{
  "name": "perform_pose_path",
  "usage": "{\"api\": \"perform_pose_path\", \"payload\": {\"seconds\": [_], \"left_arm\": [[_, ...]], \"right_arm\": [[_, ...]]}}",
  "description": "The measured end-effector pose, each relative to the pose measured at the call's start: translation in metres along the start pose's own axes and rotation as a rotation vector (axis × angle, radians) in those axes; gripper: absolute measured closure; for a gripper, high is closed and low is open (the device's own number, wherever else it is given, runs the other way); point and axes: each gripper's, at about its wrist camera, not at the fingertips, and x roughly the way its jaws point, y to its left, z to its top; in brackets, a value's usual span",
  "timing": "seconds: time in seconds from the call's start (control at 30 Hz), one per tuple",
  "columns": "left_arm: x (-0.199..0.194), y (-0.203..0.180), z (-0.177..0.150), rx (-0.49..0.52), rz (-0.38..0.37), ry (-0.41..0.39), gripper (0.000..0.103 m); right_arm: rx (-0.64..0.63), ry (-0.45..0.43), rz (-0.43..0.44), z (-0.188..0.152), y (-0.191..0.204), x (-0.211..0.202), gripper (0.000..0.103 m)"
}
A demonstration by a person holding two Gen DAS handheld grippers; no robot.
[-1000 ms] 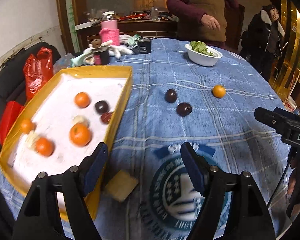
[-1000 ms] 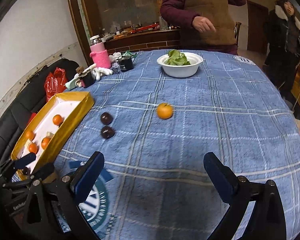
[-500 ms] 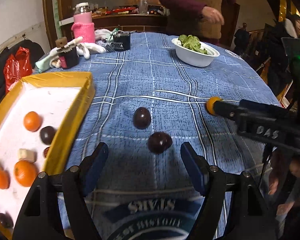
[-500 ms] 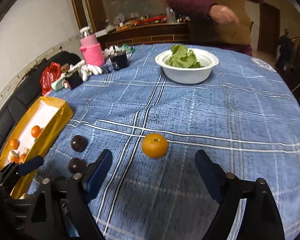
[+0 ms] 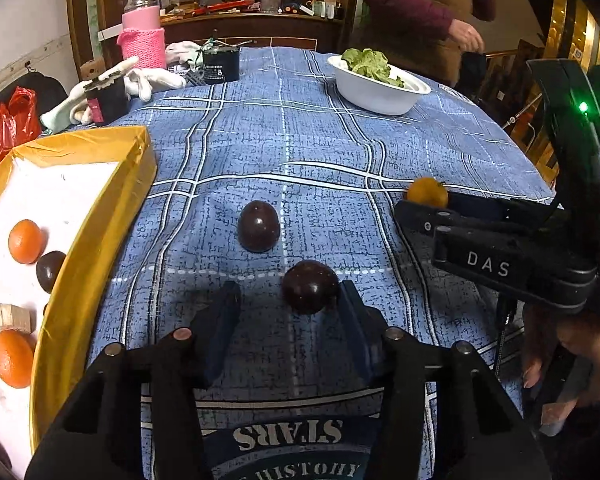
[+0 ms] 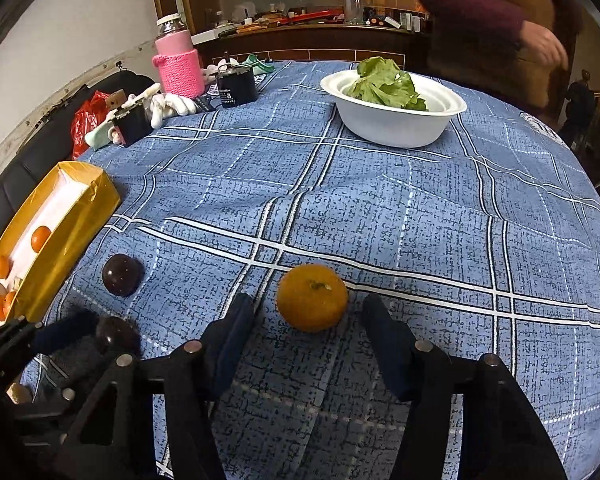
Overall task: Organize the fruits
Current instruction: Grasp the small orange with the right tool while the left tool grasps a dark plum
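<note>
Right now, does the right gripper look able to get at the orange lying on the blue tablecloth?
Probably yes. The orange lies on bare cloth between the right gripper fingers, whose jaws are closing with gaps still showing on both sides. Nothing stands in the way.

You see a blue, white-checked tablecloth [image 6: 420,208]; an orange round mandarin [image 6: 312,297]; dark purple plums [image 5: 310,286]; a yellow-rimmed white tray [image 5: 140,152].

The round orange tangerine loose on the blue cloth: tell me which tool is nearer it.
Right. The right tool brackets the round orange tangerine, closing; the left tool sits apart around a dark plum.
</note>
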Motion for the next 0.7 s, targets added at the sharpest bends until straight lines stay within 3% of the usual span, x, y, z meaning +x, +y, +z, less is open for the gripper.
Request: {"api": "perform_pose_path", "payload": {"seconds": [0.07,0.13,0.2,0.47,0.7], "left_arm": [[0.000,-0.002,0.000,0.006,0.005,0.001,0.055],[0.000,-0.004,0.001,0.014,0.003,0.000,0.063],[0.001,-0.008,0.002,0.020,-0.018,0.002,0.079],[-0.001,-0.008,0.004,0.015,-0.043,0.008,0.083],[-0.024,-0.006,0.001,0.011,-0.049,-0.036,0.083]], "right_arm": [[-0.005,0.000,-0.004,0.000,0.000,0.000,0.048],[-0.010,-0.001,-0.019,-0.001,0.000,-0.001,0.057],[-0.004,-0.002,-0.018,-0.001,-0.002,-0.002,0.066],[0.001,0.001,-0.007,-0.004,-0.002,-0.006,0.069],[0.011,-0.011,0.005,-0.013,0.001,-0.019,0.069]]}}
